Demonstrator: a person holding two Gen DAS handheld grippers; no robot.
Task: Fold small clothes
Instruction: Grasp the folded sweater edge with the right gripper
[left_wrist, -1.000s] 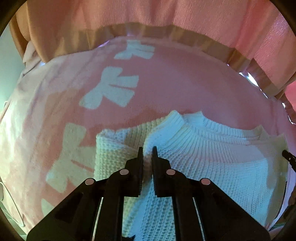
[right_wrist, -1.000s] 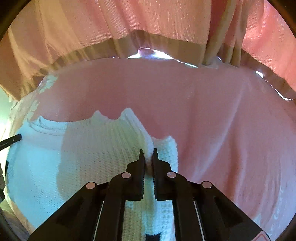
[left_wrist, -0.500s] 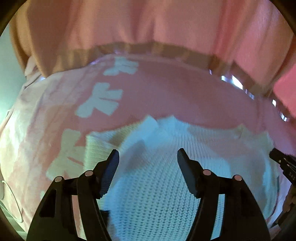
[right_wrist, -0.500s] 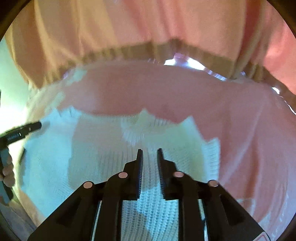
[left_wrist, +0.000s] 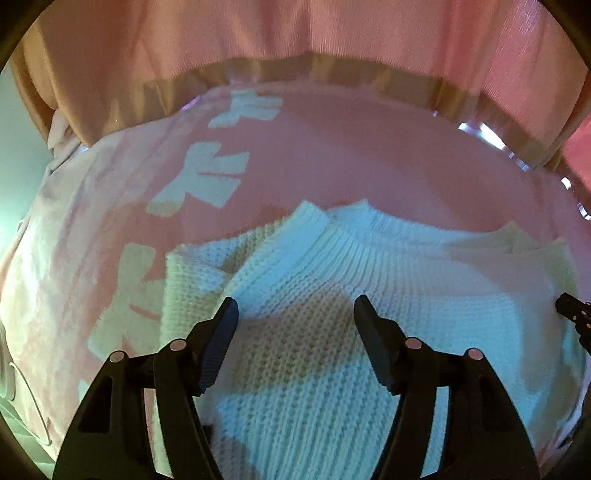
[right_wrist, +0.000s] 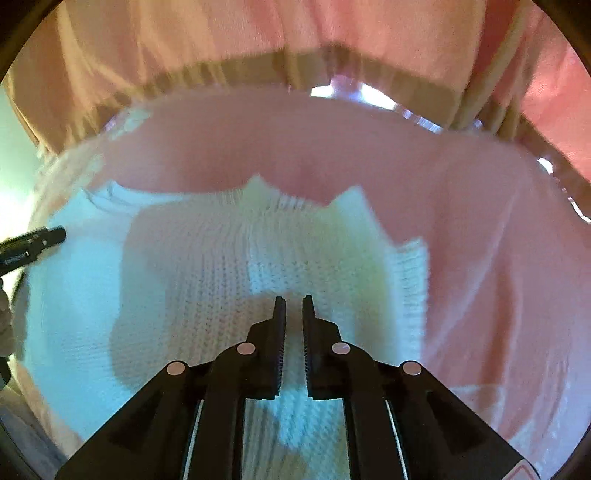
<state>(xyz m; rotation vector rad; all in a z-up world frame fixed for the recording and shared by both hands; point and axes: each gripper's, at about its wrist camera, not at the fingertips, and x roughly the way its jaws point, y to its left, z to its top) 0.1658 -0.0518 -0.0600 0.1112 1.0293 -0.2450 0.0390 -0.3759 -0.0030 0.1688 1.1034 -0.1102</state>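
A white knit sweater (left_wrist: 332, 288) lies on a pink blanket, its ribbed collar toward the far side and both sleeves folded inward. My left gripper (left_wrist: 295, 306) is wide open above the sweater's chest, holding nothing. The sweater also shows in the right wrist view (right_wrist: 229, 266). My right gripper (right_wrist: 293, 301) hovers over its right side with the jaws nearly closed, a narrow gap between them and no cloth in it. The other gripper's tip shows at the right edge of the left view (left_wrist: 572, 310) and at the left edge of the right view (right_wrist: 33, 243).
The pink blanket (left_wrist: 369, 162) with pale bow shapes (left_wrist: 207, 181) covers the surface. Pink curtains (left_wrist: 295, 33) with a tan hem hang along the far edge. A bright gap shows under the hem in the right wrist view (right_wrist: 351, 92).
Both grippers let go of the sweater's folded sleeves and drew back. The left jaws opened wide; the right jaws parted only slightly. The sweater now lies flat.
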